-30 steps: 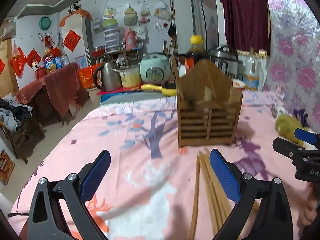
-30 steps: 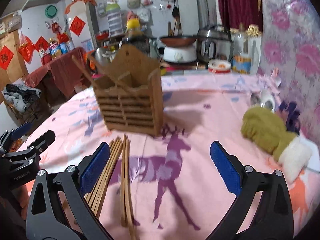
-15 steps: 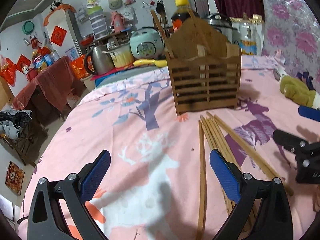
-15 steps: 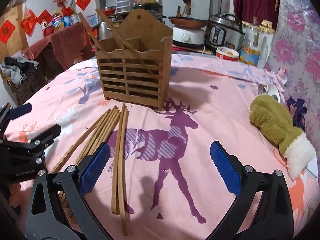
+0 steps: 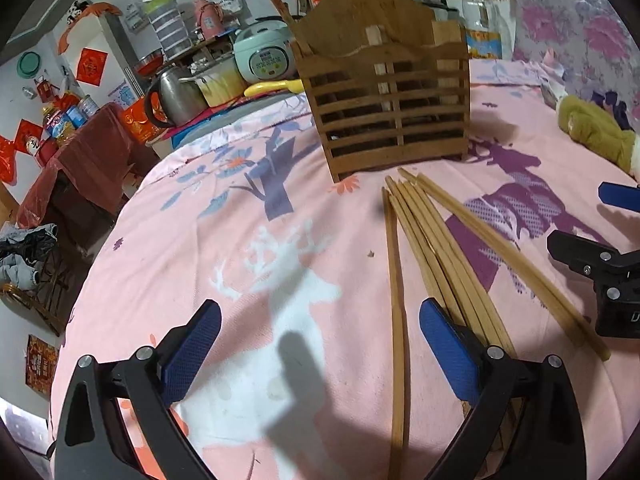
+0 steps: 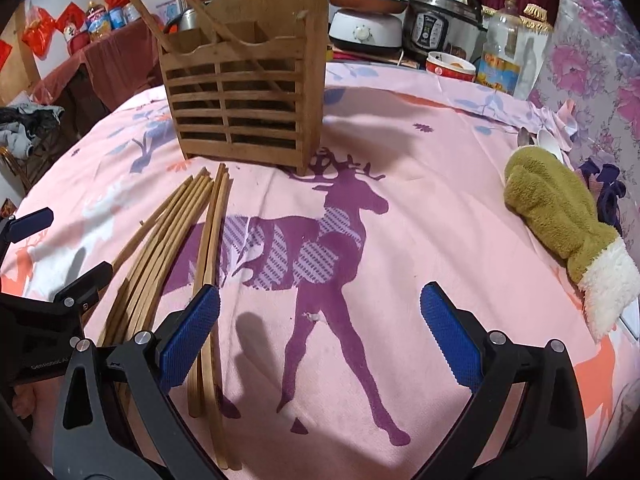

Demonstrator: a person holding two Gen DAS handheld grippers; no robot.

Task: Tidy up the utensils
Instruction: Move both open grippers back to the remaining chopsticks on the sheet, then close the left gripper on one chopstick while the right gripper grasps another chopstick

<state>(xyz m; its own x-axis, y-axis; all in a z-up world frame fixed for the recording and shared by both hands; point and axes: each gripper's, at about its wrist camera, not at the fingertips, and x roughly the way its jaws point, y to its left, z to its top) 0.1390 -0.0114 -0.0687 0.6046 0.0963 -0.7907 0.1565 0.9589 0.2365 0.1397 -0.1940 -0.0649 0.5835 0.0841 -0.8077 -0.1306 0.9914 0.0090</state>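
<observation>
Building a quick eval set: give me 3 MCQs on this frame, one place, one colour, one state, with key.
1. Where do the loose chopsticks lie?
A. on the cloth in front of the wooden holder
B. on top of the green mitten
C. inside the pressure cooker

2. What colour are the gripper pads?
A. red
B. blue
C. yellow

3. What state is the right gripper in?
A. shut on a chopstick
B. open, holding nothing
C. shut on the mitten

Key: 1 A, the sticks fan out on the cloth from the holder's base. 2 B, the pads show blue. 3 B, the jaws stand wide over bare cloth.
</observation>
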